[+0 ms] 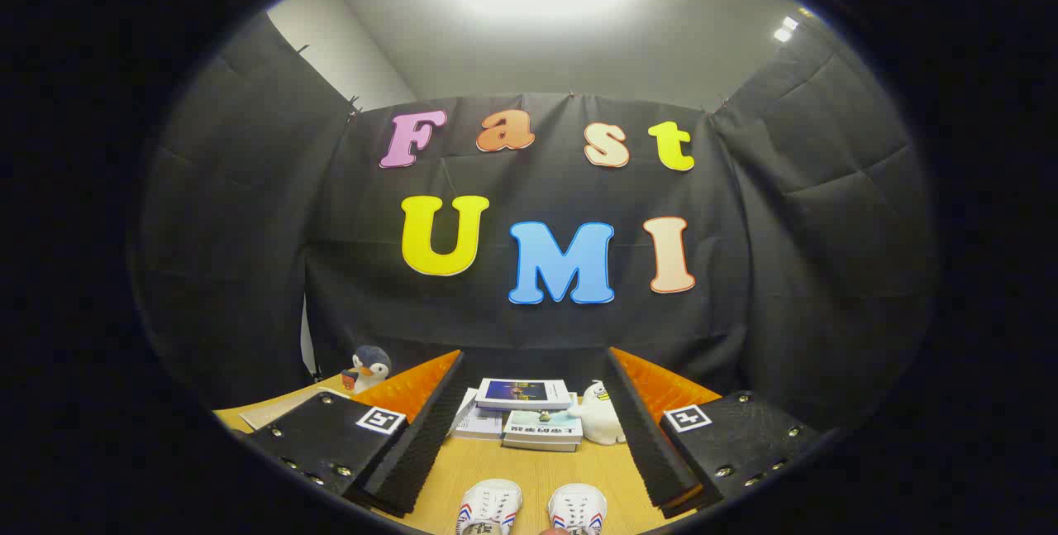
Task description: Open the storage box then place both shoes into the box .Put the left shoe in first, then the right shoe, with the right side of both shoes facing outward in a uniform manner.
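White shoes, both on wooden tabletop at 6 o'clock, untouched. Claw spread apart, empty; books at 12. Task approx. unstarted, nothing boxed yet.

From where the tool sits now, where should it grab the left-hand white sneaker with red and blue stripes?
Likely by the side walls near the collar, coming down from above. The left white lace-up sneaker with red and blue side stripes stands upright on the wooden table, toe toward the books, close beside its pair. The tool is open, and the shoe lies between its fingers; its heel is hidden.
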`<state>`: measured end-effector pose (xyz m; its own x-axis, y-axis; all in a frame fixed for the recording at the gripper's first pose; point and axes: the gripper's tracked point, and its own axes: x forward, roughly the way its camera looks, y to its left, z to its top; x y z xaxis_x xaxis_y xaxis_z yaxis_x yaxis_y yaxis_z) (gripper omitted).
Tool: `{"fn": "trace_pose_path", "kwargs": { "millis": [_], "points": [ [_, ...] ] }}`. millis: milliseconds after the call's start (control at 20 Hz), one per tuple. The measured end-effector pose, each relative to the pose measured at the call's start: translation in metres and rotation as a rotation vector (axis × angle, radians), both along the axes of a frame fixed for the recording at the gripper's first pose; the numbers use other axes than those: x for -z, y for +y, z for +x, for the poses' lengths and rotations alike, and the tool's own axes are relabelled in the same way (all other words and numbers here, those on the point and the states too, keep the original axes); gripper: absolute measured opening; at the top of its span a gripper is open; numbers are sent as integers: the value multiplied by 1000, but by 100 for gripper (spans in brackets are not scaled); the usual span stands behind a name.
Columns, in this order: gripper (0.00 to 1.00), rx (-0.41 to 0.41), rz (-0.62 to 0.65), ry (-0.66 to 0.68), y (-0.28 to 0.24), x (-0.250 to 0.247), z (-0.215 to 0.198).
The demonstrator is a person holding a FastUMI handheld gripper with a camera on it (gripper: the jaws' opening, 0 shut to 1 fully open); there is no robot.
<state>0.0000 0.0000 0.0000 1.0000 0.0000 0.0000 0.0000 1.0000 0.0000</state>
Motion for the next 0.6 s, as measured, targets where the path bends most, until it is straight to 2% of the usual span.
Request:
{"fn": "trace_pose_path", "kwargs": {
  "millis": [600],
  "points": [
    [98,-16,-15,-13,10,-3,-6]
  ]
}}
